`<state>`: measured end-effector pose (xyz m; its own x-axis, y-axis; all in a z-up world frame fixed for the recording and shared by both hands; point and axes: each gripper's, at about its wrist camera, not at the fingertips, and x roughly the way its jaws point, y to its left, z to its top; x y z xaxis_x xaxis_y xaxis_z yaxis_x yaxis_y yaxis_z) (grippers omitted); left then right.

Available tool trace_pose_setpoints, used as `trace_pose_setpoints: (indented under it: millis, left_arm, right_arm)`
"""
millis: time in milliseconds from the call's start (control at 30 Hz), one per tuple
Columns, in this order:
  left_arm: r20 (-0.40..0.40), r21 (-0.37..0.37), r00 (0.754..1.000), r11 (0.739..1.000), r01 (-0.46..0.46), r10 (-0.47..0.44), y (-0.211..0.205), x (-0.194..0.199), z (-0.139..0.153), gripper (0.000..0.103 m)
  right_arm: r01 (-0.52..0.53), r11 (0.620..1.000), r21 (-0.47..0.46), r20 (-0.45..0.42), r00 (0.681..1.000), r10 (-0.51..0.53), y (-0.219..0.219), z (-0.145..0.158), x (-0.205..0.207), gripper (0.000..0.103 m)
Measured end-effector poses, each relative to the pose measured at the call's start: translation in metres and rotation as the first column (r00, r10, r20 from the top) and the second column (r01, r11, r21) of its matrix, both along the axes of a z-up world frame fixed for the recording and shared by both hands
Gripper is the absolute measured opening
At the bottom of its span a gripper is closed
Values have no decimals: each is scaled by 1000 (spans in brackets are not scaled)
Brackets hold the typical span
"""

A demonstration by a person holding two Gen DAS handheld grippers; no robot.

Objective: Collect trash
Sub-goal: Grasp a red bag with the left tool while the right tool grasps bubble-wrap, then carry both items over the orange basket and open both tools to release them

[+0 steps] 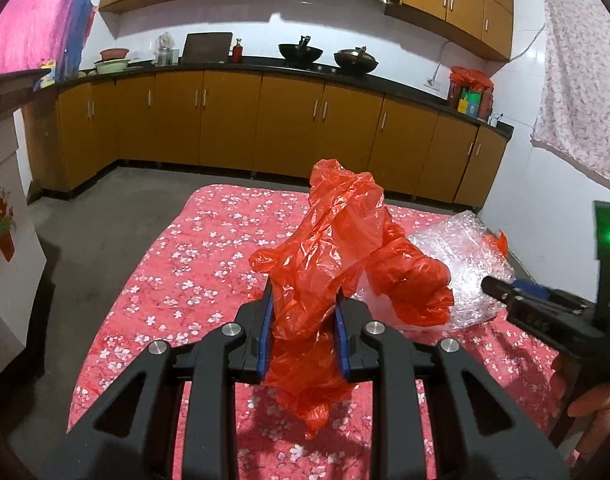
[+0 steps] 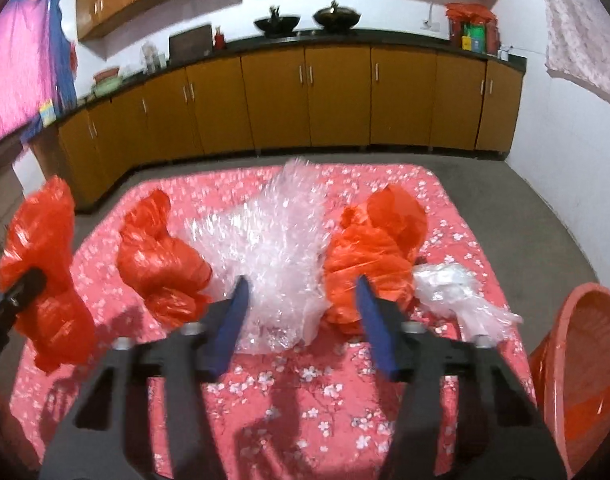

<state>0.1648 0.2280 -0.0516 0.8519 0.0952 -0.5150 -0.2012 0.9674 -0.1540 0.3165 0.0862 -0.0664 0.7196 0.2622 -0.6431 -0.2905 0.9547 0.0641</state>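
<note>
Left tongs (image 1: 303, 312) clenched on red bag (image 1: 325, 240), right tongs (image 2: 301, 300) released, bubble wrap (image 2: 273, 240) between

- The table (image 2: 305, 380) stands before the cabinets (image 2: 337, 100).
- On it, the bubble wrap (image 2: 273, 240) lies in the middle.
- One crumpled bag (image 2: 161, 256) lies just left of the bubble wrap, another bag (image 2: 377, 248) just right.
- A clear bag (image 2: 453, 292) lies further right.
- The basin (image 2: 581, 368) sits off the table's right edge.
- The left gripper (image 1: 303, 320) holds a third bag (image 1: 325, 248) above the table, left of the bubble wrap.
</note>
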Motion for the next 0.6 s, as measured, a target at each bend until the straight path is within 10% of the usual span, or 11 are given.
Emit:
trace_pose_setpoints:
  millis: [600]
  left_arm:
    - [-7,-4,1000,1000,1,-1,-1,-7,6,25]
  right_arm:
    - [-59,993,106,90,995,50,-22,49,-46,6]
